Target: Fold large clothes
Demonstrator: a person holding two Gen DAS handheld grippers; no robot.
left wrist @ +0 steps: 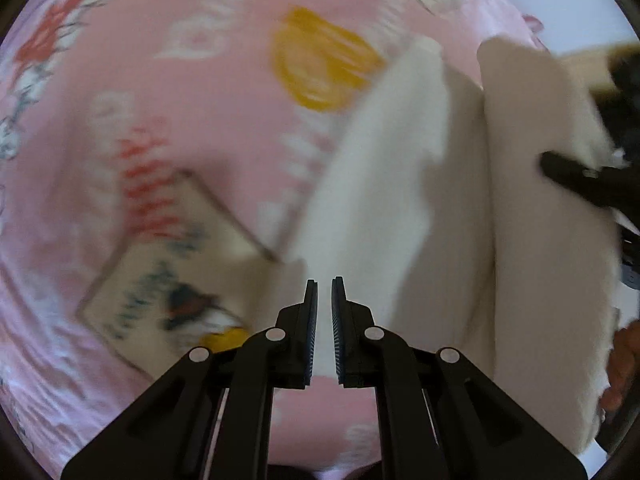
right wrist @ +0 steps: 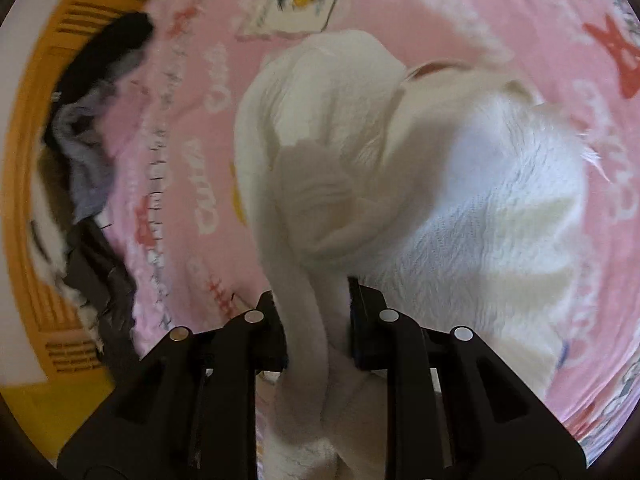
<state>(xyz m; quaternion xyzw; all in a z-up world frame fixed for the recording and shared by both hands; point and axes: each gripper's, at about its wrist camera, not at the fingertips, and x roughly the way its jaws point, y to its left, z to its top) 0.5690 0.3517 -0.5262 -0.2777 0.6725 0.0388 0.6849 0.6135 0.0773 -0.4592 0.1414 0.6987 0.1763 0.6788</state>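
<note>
Item: large white fleecy garment (right wrist: 460,208), thick and soft-piled, laid on a pink printed bedsheet (right wrist: 460,12) with cartoon motifs; part of the garment is lifted and bunched into a hanging roll, the remainder is spread on the sheet in a loose, uneven heap.

Progress: judged early to middle; one layer is seen doubled over another in the left wrist view (left wrist: 540,200), so a first fold appears begun; no flat, squared packet is formed yet; smoothing and further folds are judged outstanding.

Right gripper (right wrist: 316,300): jaws partly parted and pressed on a thick rope of the white fabric, which passes between them and hangs below; the grip is seen plainly in its own view, and its dark finger is also seen at the garment's edge in the left wrist view (left wrist: 576,174).

Left gripper (left wrist: 324,320): jaws drawn almost together, a thin gap showing; nothing is seen between the pads; it is held above the sheet, just beside the garment's near edge.

Containers: a yellow-orange slatted plastic basket (right wrist: 44,92) is seen at the bed's edge in the right wrist view; dark black and grey clothes (right wrist: 92,120) are heaped in or against it; whether they lie wholly inside cannot be told; both views are motion-blurred.
</note>
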